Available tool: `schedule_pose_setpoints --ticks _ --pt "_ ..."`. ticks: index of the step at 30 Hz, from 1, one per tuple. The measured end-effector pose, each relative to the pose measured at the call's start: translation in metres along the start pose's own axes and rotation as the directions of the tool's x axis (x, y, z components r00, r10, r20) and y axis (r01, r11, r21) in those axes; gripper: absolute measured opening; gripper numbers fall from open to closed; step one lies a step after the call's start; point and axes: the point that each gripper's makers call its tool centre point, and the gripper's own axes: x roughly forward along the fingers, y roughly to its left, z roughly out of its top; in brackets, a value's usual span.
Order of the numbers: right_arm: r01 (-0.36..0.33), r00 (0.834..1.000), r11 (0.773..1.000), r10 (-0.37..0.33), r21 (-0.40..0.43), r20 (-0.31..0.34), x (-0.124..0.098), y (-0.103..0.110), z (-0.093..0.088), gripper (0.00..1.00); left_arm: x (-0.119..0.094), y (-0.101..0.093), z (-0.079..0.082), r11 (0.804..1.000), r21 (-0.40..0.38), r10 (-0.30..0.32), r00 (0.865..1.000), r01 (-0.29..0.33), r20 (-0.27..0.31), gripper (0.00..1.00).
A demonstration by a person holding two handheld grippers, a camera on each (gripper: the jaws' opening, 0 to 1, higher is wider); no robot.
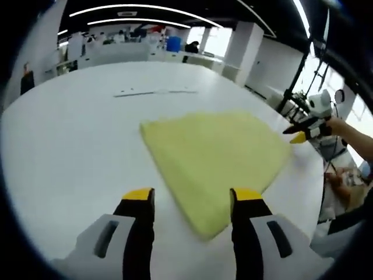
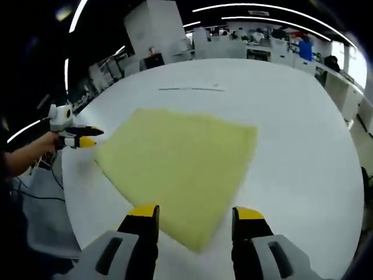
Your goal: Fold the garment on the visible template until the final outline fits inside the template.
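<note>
Here both grippers, left gripper (image 1: 192, 201) and right gripper (image 2: 195, 219), hover wide-fingered beside the yellow garment (image 1: 218, 157).

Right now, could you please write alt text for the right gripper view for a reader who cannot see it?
A yellow garment lies flat on a white table, folded into a roughly four-sided shape. The right gripper rises open from the bottom edge, near the garment's closest corner. The left gripper sits by the garment's far left corner, held by a person's hand.
</note>
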Motion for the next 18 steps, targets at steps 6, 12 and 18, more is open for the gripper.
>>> schedule_pose_setpoints --ticks 6,12,18 --pt "-0.002 1.000 1.000 0.002 0.007 -0.008 -0.004 0.002 -0.015 0.39 -0.005 -0.004 -0.017 1.000 -0.010 0.002 1.000 -0.002 -0.006 0.43" --pt "0.001 1.000 1.000 -0.001 0.016 -0.017 -0.005 0.001 -0.026 0.27 -0.005 -0.003 -0.028 0.999 -0.041 0.005 1.000 -0.006 -0.017 0.29" --pt "0.001 1.000 0.999 0.000 0.047 -0.025 -0.005 -0.001 -0.035 0.17 -0.006 -0.005 -0.034 0.994 -0.106 0.001 1.000 -0.002 -0.009 0.18"
